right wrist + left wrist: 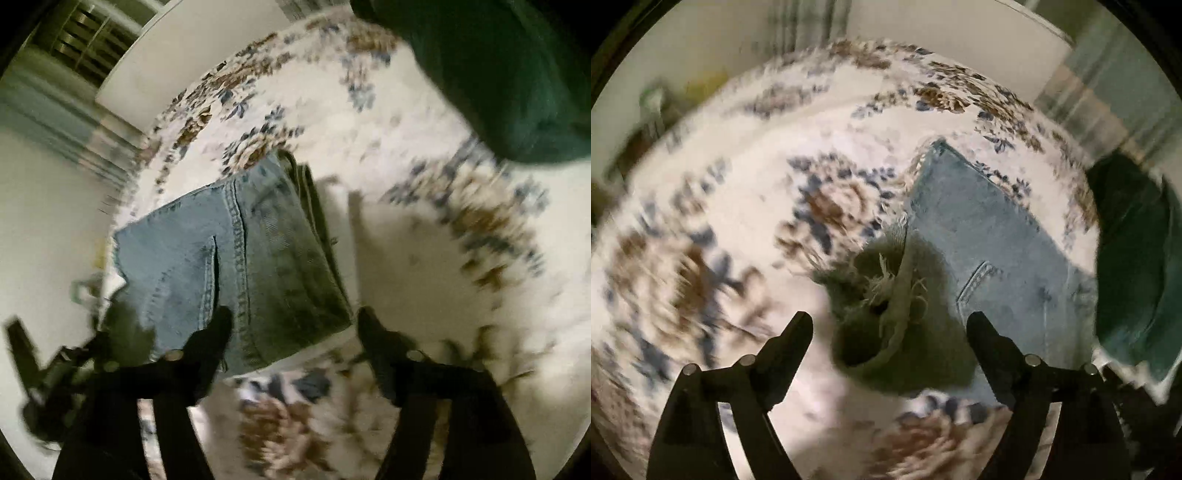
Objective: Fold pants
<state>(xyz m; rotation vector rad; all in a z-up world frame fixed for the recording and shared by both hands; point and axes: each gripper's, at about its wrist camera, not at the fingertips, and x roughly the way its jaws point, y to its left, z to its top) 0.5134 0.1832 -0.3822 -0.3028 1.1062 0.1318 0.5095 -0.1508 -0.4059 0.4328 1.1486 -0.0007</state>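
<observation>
Left wrist view showed our left tool [888, 325] spread wide and gripping nothing, hanging over the frayed hem end of the jeans [990, 229]. The jeans lay already folded into a compact stack on the flowered bedspread [738, 206], with a back pocket facing up. From the right wrist camera, our right tool [293, 321] was likewise spread and empty, its fingers straddling the near edge of the jeans [236, 251] by the heavy seam; whether a finger touched the cloth we could not tell through the blur. A dark green cloth [498, 74] sat near the far corner. We judged the denim thick, fairly heavy and limp rather than stiff, not slippery, so the layered edge would want a deep pinch through all layers, at the corners by the seam.
</observation>
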